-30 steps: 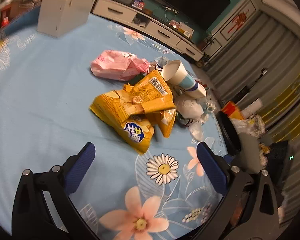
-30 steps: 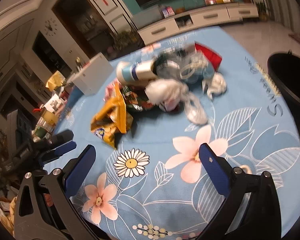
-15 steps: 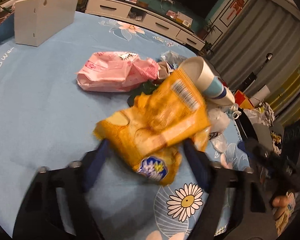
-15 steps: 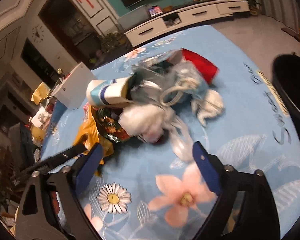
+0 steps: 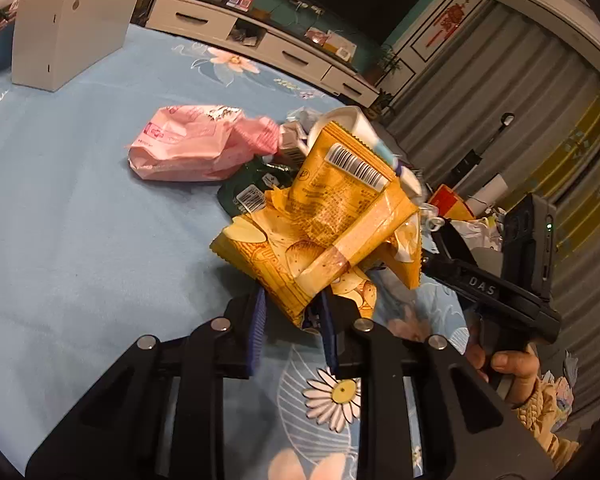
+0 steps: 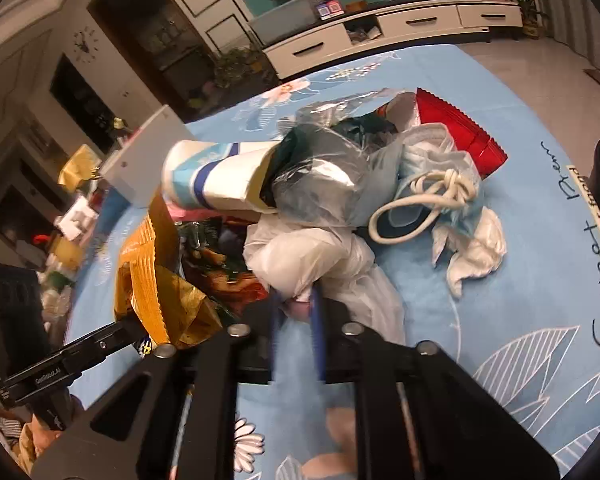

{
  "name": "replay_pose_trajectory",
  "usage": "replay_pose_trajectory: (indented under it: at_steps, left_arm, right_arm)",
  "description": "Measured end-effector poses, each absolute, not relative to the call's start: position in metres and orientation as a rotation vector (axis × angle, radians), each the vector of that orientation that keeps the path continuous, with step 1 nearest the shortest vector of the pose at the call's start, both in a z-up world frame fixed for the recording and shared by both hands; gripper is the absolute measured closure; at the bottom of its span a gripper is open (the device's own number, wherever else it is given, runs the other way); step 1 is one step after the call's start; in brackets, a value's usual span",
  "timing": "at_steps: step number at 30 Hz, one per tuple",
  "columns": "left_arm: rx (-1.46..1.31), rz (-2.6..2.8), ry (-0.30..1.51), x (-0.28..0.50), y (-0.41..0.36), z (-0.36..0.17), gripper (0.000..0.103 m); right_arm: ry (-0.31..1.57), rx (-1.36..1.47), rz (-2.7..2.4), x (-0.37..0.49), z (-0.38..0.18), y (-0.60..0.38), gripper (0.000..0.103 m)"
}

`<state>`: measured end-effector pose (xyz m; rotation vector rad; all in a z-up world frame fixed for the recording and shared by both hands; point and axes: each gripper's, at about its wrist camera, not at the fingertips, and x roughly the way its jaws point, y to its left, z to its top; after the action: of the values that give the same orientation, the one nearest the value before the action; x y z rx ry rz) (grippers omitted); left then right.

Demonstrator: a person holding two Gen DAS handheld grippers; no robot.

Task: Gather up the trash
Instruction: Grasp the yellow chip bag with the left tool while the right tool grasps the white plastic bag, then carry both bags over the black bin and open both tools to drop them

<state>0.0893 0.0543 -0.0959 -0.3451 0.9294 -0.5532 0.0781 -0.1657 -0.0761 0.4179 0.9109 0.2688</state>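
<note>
left gripper point(image 5: 292, 320): fingers now closed on crumpled yellow chip bag point(image 5: 320, 236), lifted off bench
right gripper point(image 6: 294, 320): now pinching white plastic bag point(image 6: 312, 256)
next: both loads likely binned

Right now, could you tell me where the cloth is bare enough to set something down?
Bare cloth lies between the white box and the pink bag, and right of the crumpled tissue, by the lettering. The pile around the paper cup is crowded.

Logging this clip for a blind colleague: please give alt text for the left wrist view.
The left tool is shut on a crumpled yellow chip bag above a blue floral tablecloth. Behind it lie a pink wrapper and a white box.
</note>
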Motion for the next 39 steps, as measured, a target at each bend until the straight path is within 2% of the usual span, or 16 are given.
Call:
replay_pose_trajectory:
  at_steps: [10, 17, 25, 29, 37, 39]
  left_arm:
    - [-0.375, -0.582, 0.850, 0.045, 0.080, -0.052, 0.078]
    - [-0.311, -0.631, 0.793, 0.057, 0.048, -0.020, 0.078]
    - [-0.208, -0.790, 0.795, 0.102, -0.069, 0.000, 0.077]
    - [-0.139, -0.877, 0.829, 0.127, -0.145, -0.004, 0.077]
    - [-0.030, -0.975, 0.956, 0.159, -0.273, -0.048, 0.077]
    - [0.005, -0.967, 0.977, 0.164, -0.292, -0.062, 0.076]
  right_arm:
    - [0.840, 0.469, 0.433, 0.007, -0.037, -0.172, 0.095]
    - [0.689, 0.493, 0.346, -0.027, -0.005, -0.218, 0.095]
    - [0.547, 0.493, 0.054, -0.042, 0.017, -0.308, 0.095]
    - [0.552, 0.492, -0.111, -0.040, 0.008, -0.351, 0.095]
    - [0.627, 0.519, -0.259, -0.022, -0.032, -0.417, 0.094]
    - [0.654, 0.528, -0.273, -0.017, -0.046, -0.428, 0.091]
